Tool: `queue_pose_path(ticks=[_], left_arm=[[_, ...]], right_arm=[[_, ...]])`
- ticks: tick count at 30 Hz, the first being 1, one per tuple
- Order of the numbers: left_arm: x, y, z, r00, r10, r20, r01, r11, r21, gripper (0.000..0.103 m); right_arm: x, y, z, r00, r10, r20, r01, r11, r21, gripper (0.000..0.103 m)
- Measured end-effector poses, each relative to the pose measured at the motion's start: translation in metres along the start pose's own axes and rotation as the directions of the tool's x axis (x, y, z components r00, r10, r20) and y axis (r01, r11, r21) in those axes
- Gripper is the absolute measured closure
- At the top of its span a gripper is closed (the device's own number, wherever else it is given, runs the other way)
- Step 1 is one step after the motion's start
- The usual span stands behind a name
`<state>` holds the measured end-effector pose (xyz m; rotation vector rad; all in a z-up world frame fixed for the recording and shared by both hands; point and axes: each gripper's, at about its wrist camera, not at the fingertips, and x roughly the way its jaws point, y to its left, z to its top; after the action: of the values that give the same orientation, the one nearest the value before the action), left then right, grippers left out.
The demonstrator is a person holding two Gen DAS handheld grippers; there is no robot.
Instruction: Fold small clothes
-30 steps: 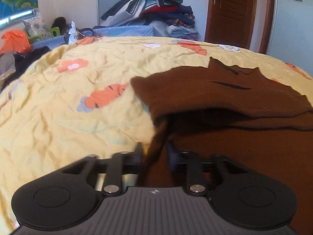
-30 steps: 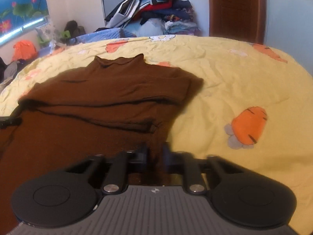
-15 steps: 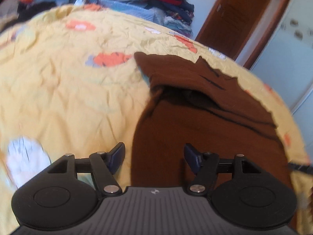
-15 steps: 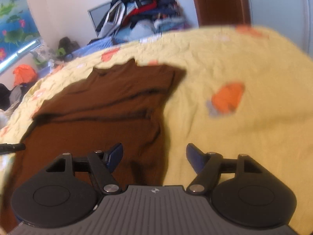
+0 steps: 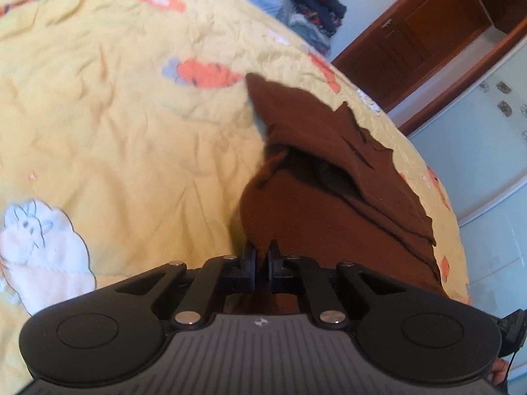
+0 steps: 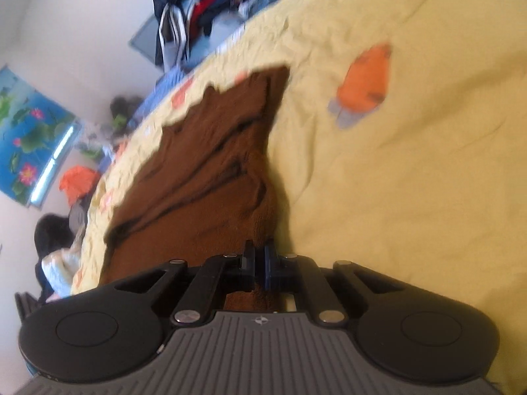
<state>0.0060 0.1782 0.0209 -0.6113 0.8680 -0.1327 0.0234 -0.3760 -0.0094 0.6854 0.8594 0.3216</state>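
A brown top lies partly folded on a yellow bedspread, its sleeves laid across the body. My left gripper is shut on the top's near left edge. In the right wrist view the same brown top stretches away from me, and my right gripper is shut on its near right edge. Both views are tilted. The cloth rises in a small peak at each pair of fingers.
The bedspread carries orange carrot prints and a white rabbit print. A pile of clothes sits beyond the bed. A wooden door stands at the back right.
Both grippers let go of the top, opened wide, then closed again on its near edge lower down. Both views have tilted and moved closer to the bed.
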Motion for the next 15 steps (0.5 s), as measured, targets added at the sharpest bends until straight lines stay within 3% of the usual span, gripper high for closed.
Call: queue_pose_path(ticks=[3, 5, 7, 9, 11, 13, 14, 15], left_arm=[[0.007, -0.003, -0.006, 0.998, 0.055, -0.016, -0.054, 0.997, 0.059, 0.094], [0.003, 0.001, -0.010, 0.999, 0.021, -0.030, -0.020, 1.000, 0.023, 0.091], [-0.003, 0.007, -0.017, 0.995, -0.060, -0.085, 0.056, 0.997, -0.046, 0.079], [-0.012, 0.013, -0.033, 0.980, -0.169, -0.103, 0.159, 0.982, -0.098, 0.044], [-0.021, 0.014, -0.048, 0.967, -0.225, -0.119, 0.213, 0.971, -0.112, 0.034], [-0.026, 0.012, -0.059, 0.966, -0.233, -0.114, 0.222, 0.970, -0.099, 0.035], [-0.027, 0.009, -0.063, 0.969, -0.222, -0.105, 0.214, 0.974, -0.079, 0.038], [-0.027, 0.007, -0.063, 0.976, -0.193, -0.101, 0.188, 0.980, -0.057, 0.063]], right_arm=[[0.005, -0.010, -0.006, 1.000, -0.011, -0.020, 0.012, 1.000, 0.011, 0.095], [0.002, -0.011, -0.009, 1.000, 0.010, -0.019, -0.008, 0.998, 0.065, 0.085], [-0.007, -0.008, -0.015, 0.998, 0.059, -0.029, -0.056, 0.994, 0.091, 0.051], [-0.017, -0.005, -0.027, 0.991, 0.120, -0.061, -0.114, 0.989, 0.092, 0.030], [-0.021, -0.004, -0.042, 0.982, 0.152, -0.114, -0.140, 0.984, 0.107, 0.034], [-0.023, -0.004, -0.055, 0.970, 0.188, -0.156, -0.170, 0.978, 0.124, 0.039], [-0.022, -0.003, -0.061, 0.964, 0.201, -0.172, -0.181, 0.975, 0.130, 0.044], [-0.020, -0.001, -0.064, 0.963, 0.192, -0.189, -0.171, 0.978, 0.122, 0.055]])
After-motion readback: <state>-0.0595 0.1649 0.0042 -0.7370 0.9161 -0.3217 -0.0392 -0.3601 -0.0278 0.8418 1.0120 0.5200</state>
